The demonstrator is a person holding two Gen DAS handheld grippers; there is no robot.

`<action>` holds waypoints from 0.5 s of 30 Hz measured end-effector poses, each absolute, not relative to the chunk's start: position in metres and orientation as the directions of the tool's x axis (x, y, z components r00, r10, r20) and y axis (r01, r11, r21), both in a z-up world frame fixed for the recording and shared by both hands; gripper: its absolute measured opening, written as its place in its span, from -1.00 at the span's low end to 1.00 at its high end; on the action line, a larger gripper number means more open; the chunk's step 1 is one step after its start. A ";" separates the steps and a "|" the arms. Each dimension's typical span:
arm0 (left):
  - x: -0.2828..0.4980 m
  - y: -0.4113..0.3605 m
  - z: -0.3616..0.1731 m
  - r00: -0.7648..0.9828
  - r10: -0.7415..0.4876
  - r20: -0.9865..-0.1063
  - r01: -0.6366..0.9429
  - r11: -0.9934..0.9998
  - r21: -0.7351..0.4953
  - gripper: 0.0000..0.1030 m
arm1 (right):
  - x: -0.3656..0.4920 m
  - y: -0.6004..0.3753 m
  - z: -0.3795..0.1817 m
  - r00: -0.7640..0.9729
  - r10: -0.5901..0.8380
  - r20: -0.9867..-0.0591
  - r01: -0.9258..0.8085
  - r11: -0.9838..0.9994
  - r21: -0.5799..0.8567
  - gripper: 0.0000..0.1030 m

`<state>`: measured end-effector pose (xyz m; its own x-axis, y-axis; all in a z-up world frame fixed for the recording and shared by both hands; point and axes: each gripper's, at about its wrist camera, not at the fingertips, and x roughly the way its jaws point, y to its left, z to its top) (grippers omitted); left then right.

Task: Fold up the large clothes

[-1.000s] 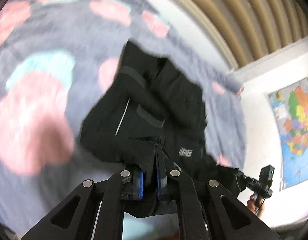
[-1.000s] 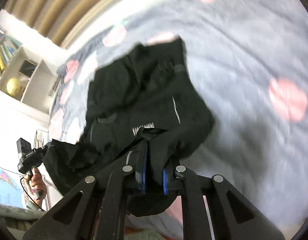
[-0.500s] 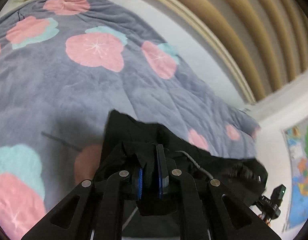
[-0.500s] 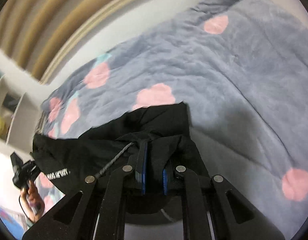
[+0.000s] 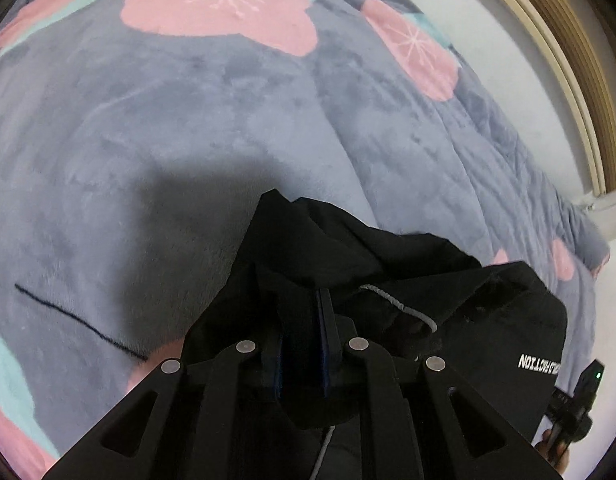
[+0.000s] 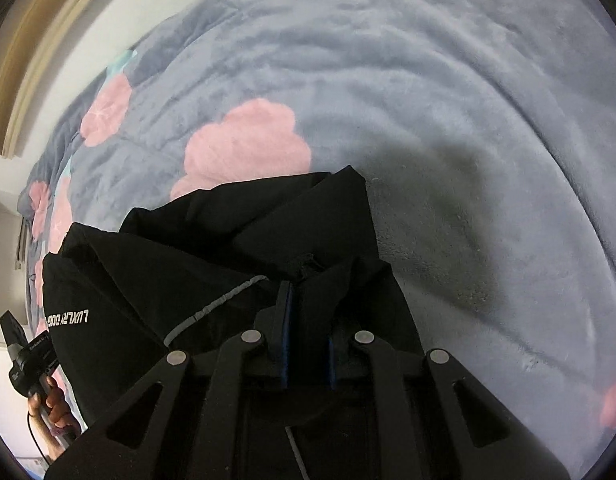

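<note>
A large black garment [image 5: 408, 280] with white lettering and a grey drawstring hangs bunched between both grippers, above a bed. My left gripper [image 5: 303, 312] is shut on a fold of the black fabric, which drapes over its fingers. My right gripper [image 6: 305, 300] is shut on another fold of the same garment [image 6: 227, 240]. The cloth stretches from one gripper toward the other. The right gripper's handle and the hand on it show at the left wrist view's lower right [image 5: 576, 408]; the left gripper's handle shows in the right wrist view's lower left [image 6: 27, 356]. The garment's lower part is hidden under the grippers.
A grey plush blanket [image 5: 187, 120] with pink and teal flowers covers the bed below; it also fills the right wrist view [image 6: 448, 100]. A white wall and a beige ribbed headboard [image 5: 568, 60] border the bed's far side.
Both grippers have tipped down and come close to the blanket with the garment still held. The garment, earlier spread out and hanging, now bunches right at the fingers.
</note>
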<state>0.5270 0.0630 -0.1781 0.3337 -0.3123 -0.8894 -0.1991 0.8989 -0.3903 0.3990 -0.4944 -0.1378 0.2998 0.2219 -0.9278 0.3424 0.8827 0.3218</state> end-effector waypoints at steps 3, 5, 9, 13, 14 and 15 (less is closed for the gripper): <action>0.524 0.071 -0.170 0.327 -0.360 -0.874 -0.163 0.889 -0.427 -0.69 | 0.392 -0.503 -0.129 0.304 0.259 -0.917 0.353 0.863 0.361 -0.63; 0.519 0.078 -0.157 0.334 -0.380 -0.863 -0.143 0.884 -0.444 -0.66 | 0.384 -0.509 -0.118 0.326 0.286 -0.901 0.354 0.847 0.397 -0.55; 0.498 0.093 -0.114 0.354 -0.455 -0.817 -0.055 0.862 -0.503 -0.45 | 0.364 -0.514 -0.087 0.374 0.304 -0.876 0.335 0.837 0.433 -0.21; 0.469 0.106 -0.064 0.383 -0.517 -0.765 0.040 0.837 -0.546 0.47 | 0.341 -0.518 -0.048 0.436 0.266 -0.860 0.292 0.862 0.415 0.06; 0.462 0.109 -0.052 0.410 -0.524 -0.746 0.069 0.834 -0.548 0.48 | 0.337 -0.518 -0.040 0.447 0.253 -0.858 0.277 0.872 0.402 0.10; 0.454 0.112 -0.040 0.435 -0.532 -0.727 0.101 0.831 -0.547 0.51 | 0.336 -0.517 -0.034 0.451 0.234 -0.861 0.267 0.885 0.381 0.15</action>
<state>0.4538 0.1115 -0.0395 0.4346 -0.5315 -0.7270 0.1014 0.8310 -0.5470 0.3364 -0.5174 -0.0343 0.4515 0.2344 -0.8609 0.2673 0.8850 0.3812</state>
